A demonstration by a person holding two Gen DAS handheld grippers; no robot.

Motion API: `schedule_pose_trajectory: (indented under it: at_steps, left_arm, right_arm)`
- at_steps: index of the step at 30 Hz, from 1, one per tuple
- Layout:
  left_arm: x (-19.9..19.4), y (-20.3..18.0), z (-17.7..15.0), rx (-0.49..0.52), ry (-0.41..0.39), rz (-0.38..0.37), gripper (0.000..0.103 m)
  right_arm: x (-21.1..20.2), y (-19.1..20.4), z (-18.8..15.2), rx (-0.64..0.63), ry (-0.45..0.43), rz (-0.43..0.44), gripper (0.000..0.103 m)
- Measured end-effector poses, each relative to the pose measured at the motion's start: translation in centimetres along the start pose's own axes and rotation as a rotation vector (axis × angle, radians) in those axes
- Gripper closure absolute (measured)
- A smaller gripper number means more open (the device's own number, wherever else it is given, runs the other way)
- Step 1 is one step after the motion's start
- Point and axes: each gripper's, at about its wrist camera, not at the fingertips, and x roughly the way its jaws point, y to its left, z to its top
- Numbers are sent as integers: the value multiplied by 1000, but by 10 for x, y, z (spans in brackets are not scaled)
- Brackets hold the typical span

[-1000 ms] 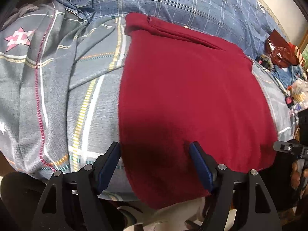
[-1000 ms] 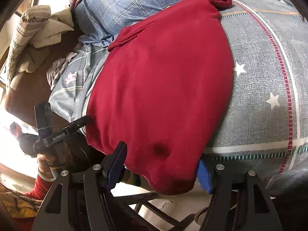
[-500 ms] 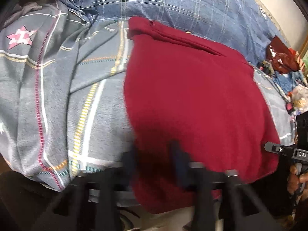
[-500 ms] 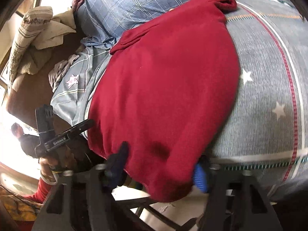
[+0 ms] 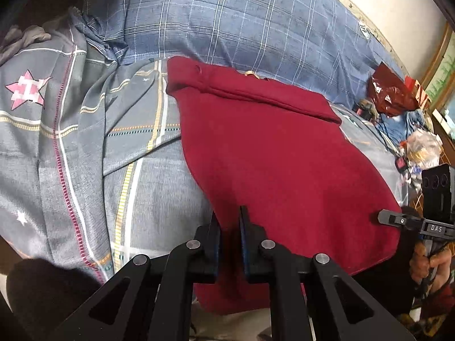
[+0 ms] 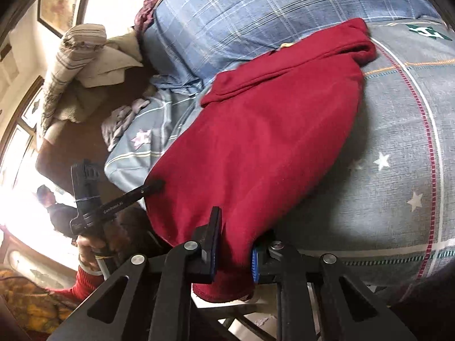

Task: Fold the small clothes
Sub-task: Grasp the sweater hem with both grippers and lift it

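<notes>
A dark red garment (image 5: 284,164) lies spread on a grey patterned bedcover (image 5: 85,156), collar end far from me. My left gripper (image 5: 229,221) is shut on its near hem at the left corner, with cloth pinched between the blue pads. In the right wrist view the same garment (image 6: 256,147) has its other near corner between the jaws of my right gripper (image 6: 234,236). Those jaws are closing and the pads press the cloth. Each gripper also shows at the edge of the other's view: right gripper (image 5: 398,220), left gripper (image 6: 153,184).
A blue checked quilt (image 5: 227,28) lies behind the garment. Bags and clutter (image 5: 398,96) sit at the far right of the bed. Folded blankets (image 6: 79,56) are stacked at the far left. The bed's near edge drops off just under both grippers.
Both grippers went from wide open around the near hem to closed on it. The hem corners have lifted a little off the bed edge.
</notes>
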Motion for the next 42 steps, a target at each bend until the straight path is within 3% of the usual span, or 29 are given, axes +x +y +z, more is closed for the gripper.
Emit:
schedule_pose_trajectory:
  at_steps: [6, 11, 18, 21, 24, 30, 32, 34, 36, 39, 42]
  left_arm:
    - [-6, 7, 5, -29, 11, -21, 94]
    - [-21, 7, 35, -42, -60, -69, 95]
    - [-28, 11, 99, -13, -192, -85, 94]
    - [-7, 17, 134, -36, -210, -89, 94]
    - [28, 24, 169, -64, -208, -69, 94]
    - [125, 37, 225, -127, -137, -32, 93]
    - [151, 46, 236, -173, -123, -36, 88]
    - [164, 57, 246, -197, -144, -18, 66]
    - [162, 67, 253, -208, -192, 19, 43]
    - [152, 80, 251, -248, -254, 11, 38]
    - [150, 85, 247, -272, -256, 20, 38]
  right_arm:
    - [3, 1, -8, 12, 37, 25, 89]
    - [-7, -4, 2, 40, 19, 84, 89]
    - [-26, 5, 60, 24, -163, 143, 90]
    - [-31, 5, 97, 31, -249, 150, 90]
    - [-24, -3, 139, 23, -297, 91, 90]
    - [18, -56, 218, 96, -273, -18, 90]
    - [42, -79, 241, 135, -245, -67, 88]
    - [65, -106, 257, 211, -213, -104, 86]
    - [80, -130, 266, 284, -173, -130, 66]
    - [65, -133, 267, 224, -239, -174, 43]
    - [36, -124, 262, 179, -316, -222, 40]
